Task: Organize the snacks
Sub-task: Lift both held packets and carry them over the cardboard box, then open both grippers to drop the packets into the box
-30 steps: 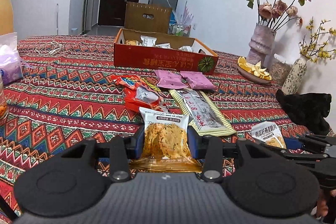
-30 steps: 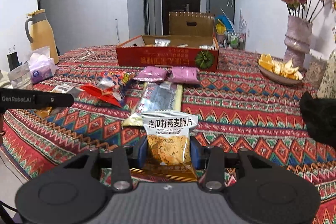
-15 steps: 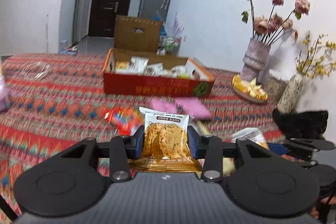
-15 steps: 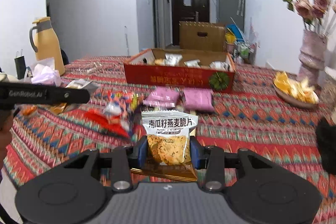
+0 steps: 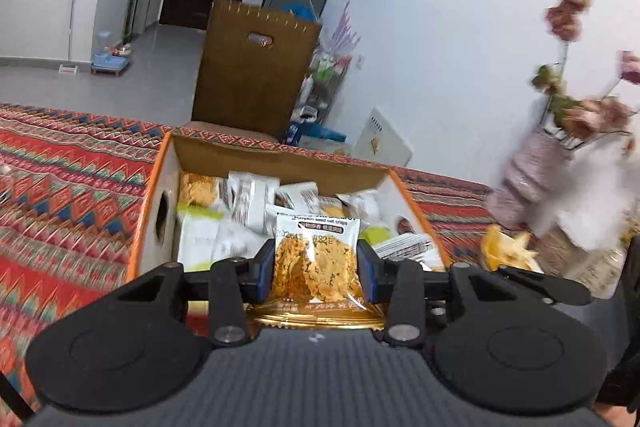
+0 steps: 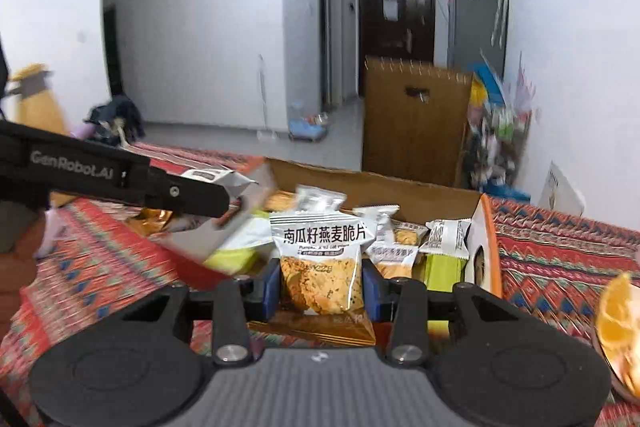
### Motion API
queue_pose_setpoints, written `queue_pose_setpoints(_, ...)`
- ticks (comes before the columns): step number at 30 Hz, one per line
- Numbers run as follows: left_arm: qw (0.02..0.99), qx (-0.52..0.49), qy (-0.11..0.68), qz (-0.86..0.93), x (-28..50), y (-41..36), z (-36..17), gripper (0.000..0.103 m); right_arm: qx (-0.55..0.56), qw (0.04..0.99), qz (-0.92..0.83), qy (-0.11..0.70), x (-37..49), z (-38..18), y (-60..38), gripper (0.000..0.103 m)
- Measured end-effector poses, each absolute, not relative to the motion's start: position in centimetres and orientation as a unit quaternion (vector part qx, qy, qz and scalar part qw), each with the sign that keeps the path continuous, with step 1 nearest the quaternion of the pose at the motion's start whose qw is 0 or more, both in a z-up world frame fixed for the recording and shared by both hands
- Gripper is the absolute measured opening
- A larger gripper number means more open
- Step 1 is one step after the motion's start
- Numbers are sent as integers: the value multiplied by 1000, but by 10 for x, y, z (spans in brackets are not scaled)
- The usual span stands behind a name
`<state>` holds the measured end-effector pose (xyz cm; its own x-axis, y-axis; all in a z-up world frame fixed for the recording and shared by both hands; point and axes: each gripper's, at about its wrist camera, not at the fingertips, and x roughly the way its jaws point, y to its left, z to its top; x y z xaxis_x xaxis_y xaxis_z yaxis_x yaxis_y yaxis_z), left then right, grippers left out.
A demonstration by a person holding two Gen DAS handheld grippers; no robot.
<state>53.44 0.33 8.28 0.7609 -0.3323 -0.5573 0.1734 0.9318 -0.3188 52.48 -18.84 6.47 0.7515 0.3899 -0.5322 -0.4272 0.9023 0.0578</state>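
Observation:
Each gripper holds a clear-fronted packet of pumpkin seed oat crisps. My left gripper (image 5: 316,273) is shut on one oat crisp packet (image 5: 316,263), and it hangs over the near edge of the open cardboard snack box (image 5: 154,195), which holds several white and green packets. My right gripper (image 6: 320,287) is shut on a second oat crisp packet (image 6: 322,267), also just above the same snack box (image 6: 486,251). In the right wrist view the left gripper's arm (image 6: 120,175) reaches in from the left over the box's left side.
A patterned red cloth (image 5: 60,187) covers the table. A pale vase of dried roses (image 5: 532,179) and a dish of orange peel (image 5: 504,251) stand right of the box. A brown chair back (image 5: 252,75) rises behind the table's far edge.
Both grippers moved forward across the table, each with its packet, from over the loose snacks to the edge of the box. The box now fills the middle of both views.

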Motion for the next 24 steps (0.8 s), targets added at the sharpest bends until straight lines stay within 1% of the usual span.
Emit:
queue_pose_setpoints(5,918,-109,365,-113,617,-6,48,41,-15,913,214,347,615,36,-168,40)
queue_pose_setpoints(8,909,-105,388,-107,644,-10,30,41,-30,899,199,388,643,16,-153,40)
queue_pose_setpoints(10,904,-105,401,-107,656,-13,21,44,-42,896,186,400,651,8,-147,42)
queue_pose_setpoints(11,902,-108,406,-100,660,-14,16,47,-45,897,177,403,654,5,-146,46)
queue_pose_setpoints(12,901,-111,408,-96,661,-15,14,47,-47,897,172,404,654,3,-147,53)
queue_pose_setpoints(13,899,-112,411,-100,665,-16,11,48,-47,898,171,403,652,2,-148,56)
queue_pose_setpoints(14,897,-114,414,-103,666,-16,10,52,-46,899,173,399,649,2,-150,60)
queue_pose_setpoints(15,896,-118,415,-106,665,-15,9,57,-48,900,173,397,645,3,-151,62)
queue_pose_setpoints(18,899,-117,407,-108,657,-12,15,59,-67,907,169,379,629,14,-157,66)
queue_pose_setpoints(22,906,-109,396,-100,636,-1,33,62,-71,916,157,362,615,37,-173,68)
queue_pose_setpoints(24,911,-104,388,-96,621,4,46,65,-69,920,151,354,608,50,-182,68)
